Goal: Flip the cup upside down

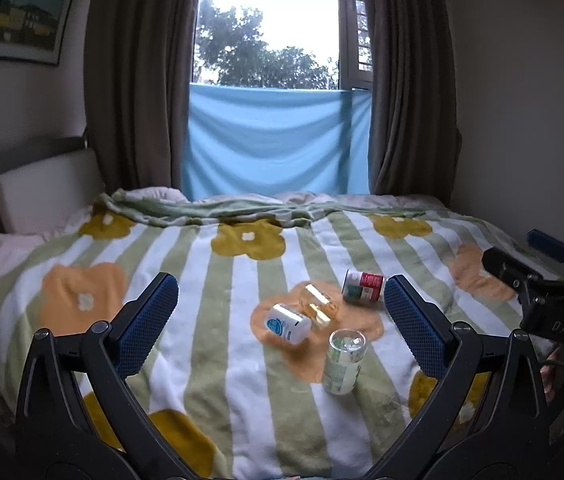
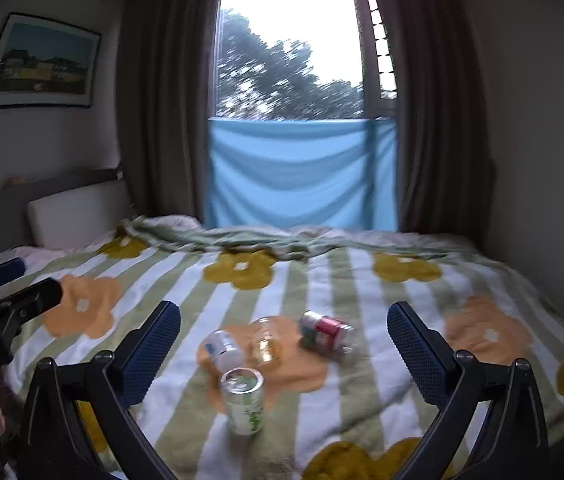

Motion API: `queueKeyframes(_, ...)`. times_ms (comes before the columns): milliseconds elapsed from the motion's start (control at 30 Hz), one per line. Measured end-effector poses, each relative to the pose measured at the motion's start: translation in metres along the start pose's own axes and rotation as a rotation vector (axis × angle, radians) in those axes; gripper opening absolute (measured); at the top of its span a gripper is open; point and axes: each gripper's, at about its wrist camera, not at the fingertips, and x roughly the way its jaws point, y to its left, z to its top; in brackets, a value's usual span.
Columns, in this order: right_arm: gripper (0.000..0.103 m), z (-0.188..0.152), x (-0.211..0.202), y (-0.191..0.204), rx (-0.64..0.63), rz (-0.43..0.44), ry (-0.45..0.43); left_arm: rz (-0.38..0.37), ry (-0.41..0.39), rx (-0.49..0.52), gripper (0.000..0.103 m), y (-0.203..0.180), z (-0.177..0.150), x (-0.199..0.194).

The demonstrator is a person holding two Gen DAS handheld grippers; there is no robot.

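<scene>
A clear glass cup with green print [image 1: 343, 362] stands upright on the bed, mouth up; it also shows in the right wrist view [image 2: 243, 400]. Behind it lie a white and blue cup [image 1: 288, 323] [image 2: 224, 347], a clear amber glass [image 1: 319, 304] [image 2: 267, 343] and a red, white and green cup [image 1: 363, 286] [image 2: 324, 335], all on their sides. My left gripper [image 1: 280, 320] is open and empty, held above and short of the cups. My right gripper [image 2: 284, 350] is open and empty too, also above them. The right view is blurred.
The cups rest on a striped flower blanket [image 1: 218, 292] covering the bed. A white pillow [image 1: 46, 190] lies at the far left. Brown curtains [image 1: 410, 92] and a blue cloth [image 1: 278, 140] hang at the window behind. The right gripper's body [image 1: 542, 292] shows at the right edge.
</scene>
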Motion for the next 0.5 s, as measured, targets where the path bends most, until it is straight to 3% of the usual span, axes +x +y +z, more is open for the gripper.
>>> queueKeyframes(500, 0.103, -0.0057, -0.0127, -0.0092, 0.019, -0.036, -0.004, 0.028, 0.002, 0.006, 0.103, -0.0034, -0.0051, -0.0069)
